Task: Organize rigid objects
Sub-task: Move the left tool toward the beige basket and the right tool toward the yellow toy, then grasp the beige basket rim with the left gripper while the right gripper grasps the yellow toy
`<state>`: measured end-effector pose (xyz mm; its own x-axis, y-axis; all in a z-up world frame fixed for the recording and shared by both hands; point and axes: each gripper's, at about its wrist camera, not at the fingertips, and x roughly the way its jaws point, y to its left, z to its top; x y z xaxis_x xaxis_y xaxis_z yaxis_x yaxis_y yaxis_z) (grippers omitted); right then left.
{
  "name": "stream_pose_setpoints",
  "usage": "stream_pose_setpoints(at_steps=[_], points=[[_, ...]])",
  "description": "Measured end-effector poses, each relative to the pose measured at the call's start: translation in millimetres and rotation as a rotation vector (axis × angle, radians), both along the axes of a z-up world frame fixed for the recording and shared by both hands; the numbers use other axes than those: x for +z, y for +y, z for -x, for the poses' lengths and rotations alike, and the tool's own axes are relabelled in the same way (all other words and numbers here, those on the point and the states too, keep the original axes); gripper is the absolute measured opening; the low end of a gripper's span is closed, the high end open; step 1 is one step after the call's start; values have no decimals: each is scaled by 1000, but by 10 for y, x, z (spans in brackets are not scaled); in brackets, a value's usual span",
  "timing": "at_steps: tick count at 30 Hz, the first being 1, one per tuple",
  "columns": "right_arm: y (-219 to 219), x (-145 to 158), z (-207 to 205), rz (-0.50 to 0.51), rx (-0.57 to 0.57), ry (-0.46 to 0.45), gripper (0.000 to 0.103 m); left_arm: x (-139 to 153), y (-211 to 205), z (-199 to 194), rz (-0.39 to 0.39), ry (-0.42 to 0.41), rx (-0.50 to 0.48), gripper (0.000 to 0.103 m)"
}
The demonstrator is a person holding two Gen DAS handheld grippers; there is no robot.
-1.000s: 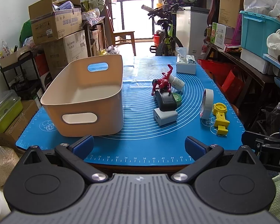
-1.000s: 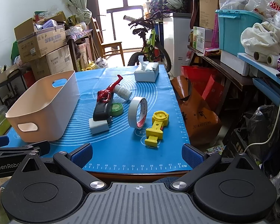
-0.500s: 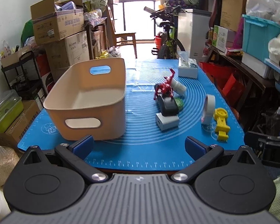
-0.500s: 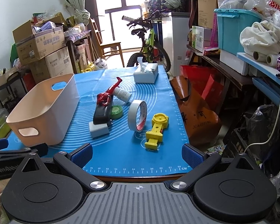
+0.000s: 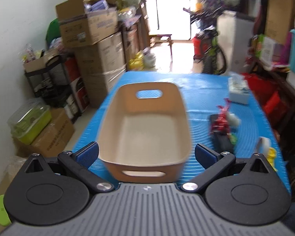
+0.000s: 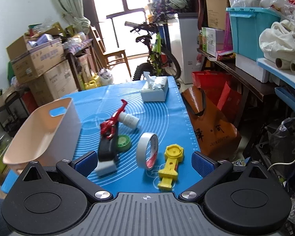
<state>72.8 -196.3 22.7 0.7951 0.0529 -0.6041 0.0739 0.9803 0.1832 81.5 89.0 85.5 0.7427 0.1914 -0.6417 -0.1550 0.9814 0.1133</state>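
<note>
Left gripper [image 5: 146, 154] spread, over bin [image 5: 145, 157] | right gripper [image 6: 144, 160] spread, over tape [image 6: 147, 150]

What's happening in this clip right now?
A person holds two grippers over a blue mat, both open and holding nothing. The left gripper faces the tan bin, which looks empty. The right gripper faces the loose items: tape roll, yellow tool, red figure. Nothing is sorted yet.
</note>
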Motion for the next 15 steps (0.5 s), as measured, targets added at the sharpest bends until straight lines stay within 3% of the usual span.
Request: stream_pose_setpoints(at_steps=[8, 15], points=[[-131, -248, -520, 38, -83, 99, 101, -139, 497, -590, -15, 129, 32, 102], [-281, -526, -946, 75, -161, 215, 99, -420, 883, -1056, 67, 203, 43, 102]])
